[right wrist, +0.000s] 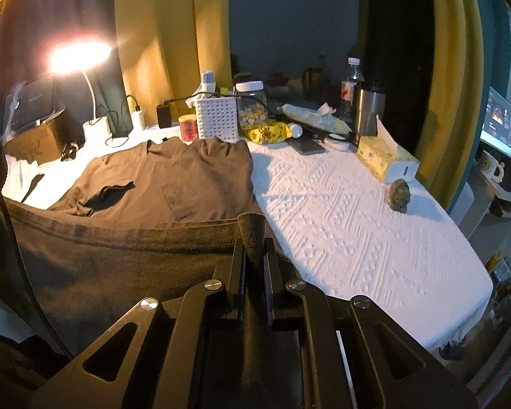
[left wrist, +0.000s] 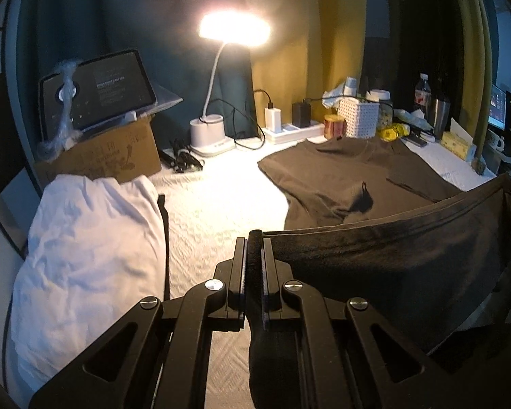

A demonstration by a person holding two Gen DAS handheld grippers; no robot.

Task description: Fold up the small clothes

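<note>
**A:** What lies on the far left?

**B:** In the left wrist view, a crumpled white garment (left wrist: 85, 252) is heaped on the white textured table cover (left wrist: 214, 204). Behind it stands a cardboard box (left wrist: 112, 156) with a dark tablet (left wrist: 98, 92) propped on top. Next to that, a white desk lamp (left wrist: 218, 78) is lit, and a power strip (left wrist: 289, 131) with chargers plugged in sits to its right.

**A:** And the shirt being folded?

**B:** A brown T-shirt (left wrist: 351, 177) lies in the middle of the table, collar toward the back clutter. Its near hem is lifted off the table and stretched as a taut band between the two tongs.

**A:** How do the tongs stand?

**B:** The left gripper (left wrist: 254, 248) is clamped tight on the left corner of the hem, fabric bunched between its fingers. In the right wrist view, the right gripper (right wrist: 253, 248) is likewise closed on the right corner, a nub of cloth poking up past the fingertips.

**A:** What is farther right?

**B:** Behind the collar, a white lattice basket (right wrist: 217, 117), a red tin (right wrist: 188, 127), a clear jar (right wrist: 252, 109) with a white lid, and a yellow packet (right wrist: 267, 133). Then a water bottle (right wrist: 351, 85), a steel tumbler (right wrist: 368, 112), a tissue box (right wrist: 385, 158), and a small dark figurine (right wrist: 400, 195) alone on the bare cover. A lit screen (right wrist: 499, 122) glows at the right edge.
</note>
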